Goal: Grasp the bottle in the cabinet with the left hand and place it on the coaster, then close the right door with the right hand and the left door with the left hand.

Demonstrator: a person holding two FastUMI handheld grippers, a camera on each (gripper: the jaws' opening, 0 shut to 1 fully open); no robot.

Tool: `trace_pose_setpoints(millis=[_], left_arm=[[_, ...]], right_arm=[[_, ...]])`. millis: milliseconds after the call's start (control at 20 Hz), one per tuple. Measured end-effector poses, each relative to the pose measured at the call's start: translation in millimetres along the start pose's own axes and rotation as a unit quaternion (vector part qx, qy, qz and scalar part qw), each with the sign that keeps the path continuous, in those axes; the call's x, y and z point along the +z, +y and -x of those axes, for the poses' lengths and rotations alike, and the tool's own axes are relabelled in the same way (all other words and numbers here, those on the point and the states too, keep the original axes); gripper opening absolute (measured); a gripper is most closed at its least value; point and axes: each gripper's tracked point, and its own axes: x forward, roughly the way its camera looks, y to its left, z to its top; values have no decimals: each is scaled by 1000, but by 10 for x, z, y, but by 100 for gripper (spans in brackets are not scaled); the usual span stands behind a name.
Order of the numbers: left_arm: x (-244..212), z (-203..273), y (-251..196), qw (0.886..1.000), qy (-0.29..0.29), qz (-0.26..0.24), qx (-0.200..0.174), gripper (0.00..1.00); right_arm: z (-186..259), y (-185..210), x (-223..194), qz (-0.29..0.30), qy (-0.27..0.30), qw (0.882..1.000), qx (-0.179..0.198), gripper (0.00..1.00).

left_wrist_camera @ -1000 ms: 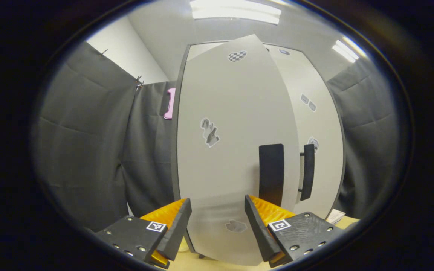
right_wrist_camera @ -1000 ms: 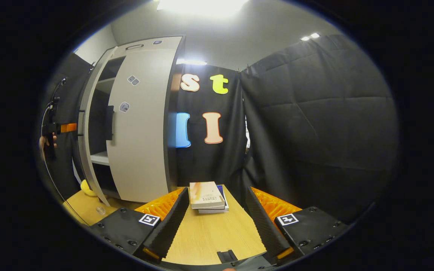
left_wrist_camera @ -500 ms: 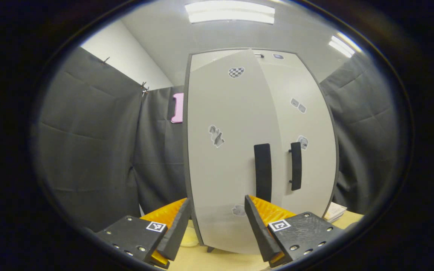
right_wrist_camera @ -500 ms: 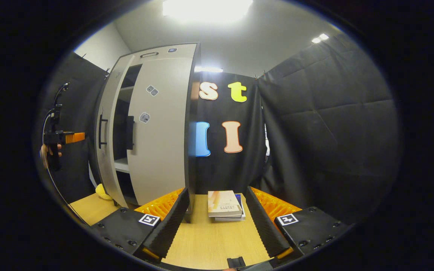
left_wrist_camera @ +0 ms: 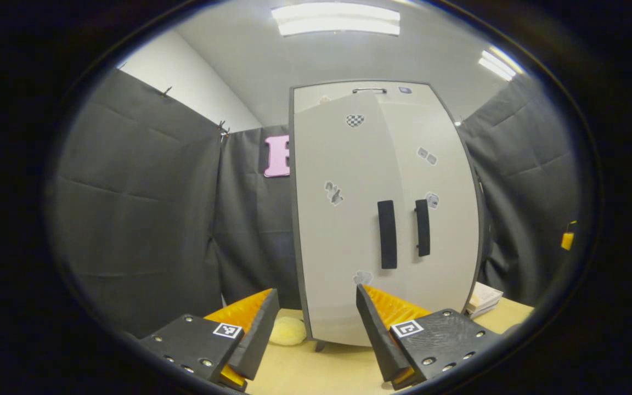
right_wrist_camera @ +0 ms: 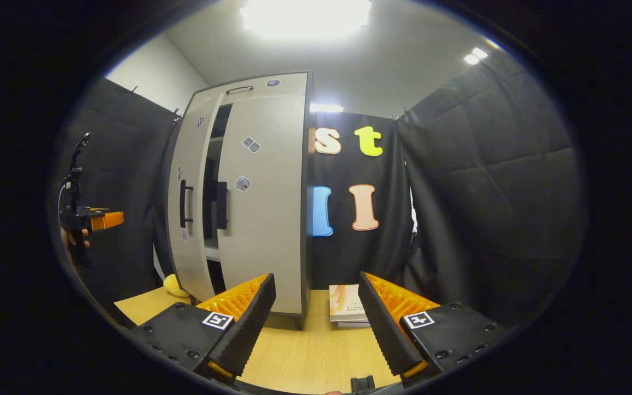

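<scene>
Left gripper view
- left gripper (left_wrist_camera: 316, 323): its two fingers are spread apart with nothing between them. It is off the cabinet.
- cabinet (left_wrist_camera: 387, 214): tall and pale, at 12 o'clock from the gripper, standing on the tabletop (left_wrist_camera: 327, 373).
- left door (left_wrist_camera: 343, 219): almost closed, its edge sticks out a little in front of the right door (left_wrist_camera: 442, 214).
- handles: two dark bars side by side, one on each door, near the middle.
- yellow soft thing (left_wrist_camera: 287, 331): on the tabletop by the cabinet's foot, at 11 o'clock from the gripper.
- books (left_wrist_camera: 483, 299): a small stack at 3 o'clock of the cabinet's bottom.
- bottle and coaster: cannot tell where they are.

Right gripper view
- right gripper (right_wrist_camera: 316, 323): fingers spread apart, holding nothing, above the tabletop (right_wrist_camera: 305, 356).
- cabinet (right_wrist_camera: 255, 192): at 11 o'clock. The right door (right_wrist_camera: 264, 203) lies flat and closed. The left door (right_wrist_camera: 187, 197) is open a crack, with a dark gap and shelves seen between the doors.
- books (right_wrist_camera: 346, 310): lying between the fingers, farther off, beside the cabinet.
- yellow soft thing (right_wrist_camera: 175, 285): at the cabinet's foot, at 9 o'clock of its bottom.
- left gripper (right_wrist_camera: 108, 219): far off at 9 o'clock, held by a hand (right_wrist_camera: 72, 241), apart from the left door.
</scene>
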Motion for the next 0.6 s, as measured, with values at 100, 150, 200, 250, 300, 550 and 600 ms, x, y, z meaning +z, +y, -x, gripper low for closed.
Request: trace_pose_setpoints(millis=[100, 150, 200, 250, 300, 550, 600], left_arm=[[18, 180, 157, 1000, 2, -8, 0, 84], [35, 231, 210, 1000, 0, -10, 1, 84], [55, 294, 263, 1000, -2, -11, 1, 83], [78, 354, 301, 1000, -4, -11, 0, 83], [83, 411, 349, 1000, -6, -13, 0, 84], [103, 685, 520, 1000, -10, -27, 0, 84], [101, 736, 534, 1000, -10, -26, -1, 84]], right_arm=[[102, 150, 88, -2, -6, 1000, 3, 96], [141, 181, 121, 1, -9, 1000, 0, 96], [191, 185, 136, 3, -10, 1000, -6, 97], [245, 219, 156, 1, -12, 1000, -7, 97], [292, 273, 174, 0, -14, 1000, -6, 96], [480, 352, 247, 10, -21, 1000, -15, 96], [511, 374, 250, 8, -22, 1000, -15, 96]])
